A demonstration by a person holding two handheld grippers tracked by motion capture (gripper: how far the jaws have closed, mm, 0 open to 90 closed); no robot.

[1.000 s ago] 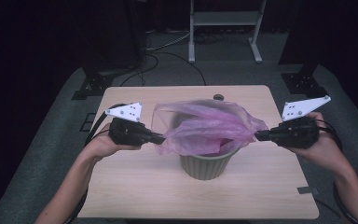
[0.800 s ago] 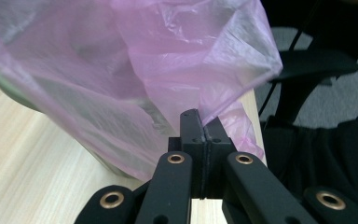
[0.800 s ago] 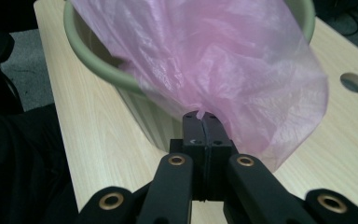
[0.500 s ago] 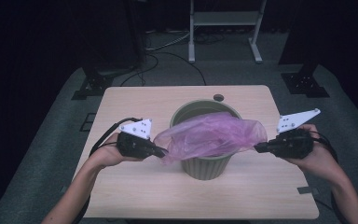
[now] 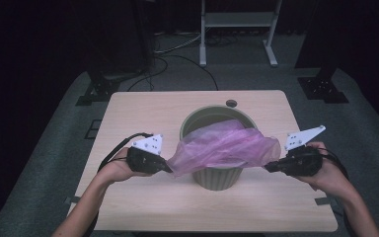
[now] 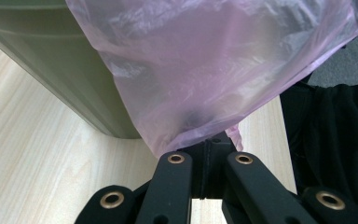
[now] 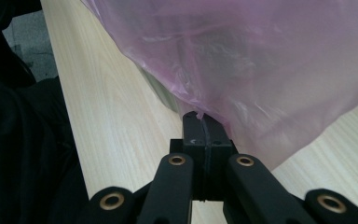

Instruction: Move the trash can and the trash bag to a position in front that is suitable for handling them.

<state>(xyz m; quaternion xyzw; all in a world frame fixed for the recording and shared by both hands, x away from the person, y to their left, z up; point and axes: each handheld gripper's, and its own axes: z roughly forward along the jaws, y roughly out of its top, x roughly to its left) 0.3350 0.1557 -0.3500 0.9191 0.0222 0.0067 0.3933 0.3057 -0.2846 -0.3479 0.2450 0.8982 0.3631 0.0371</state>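
Pink bag [image 5: 225, 147] (over bin [image 5: 216, 177]) between 2 clamped tools

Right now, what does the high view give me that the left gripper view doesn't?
High view: the bin's open mouth, the pink bag stretched across it between the left gripper and right gripper, and the whole table. Left gripper view: its fingers shut on a pinched bag edge, close beside the bin's wall. Both: the bag, the bin and the tabletop.
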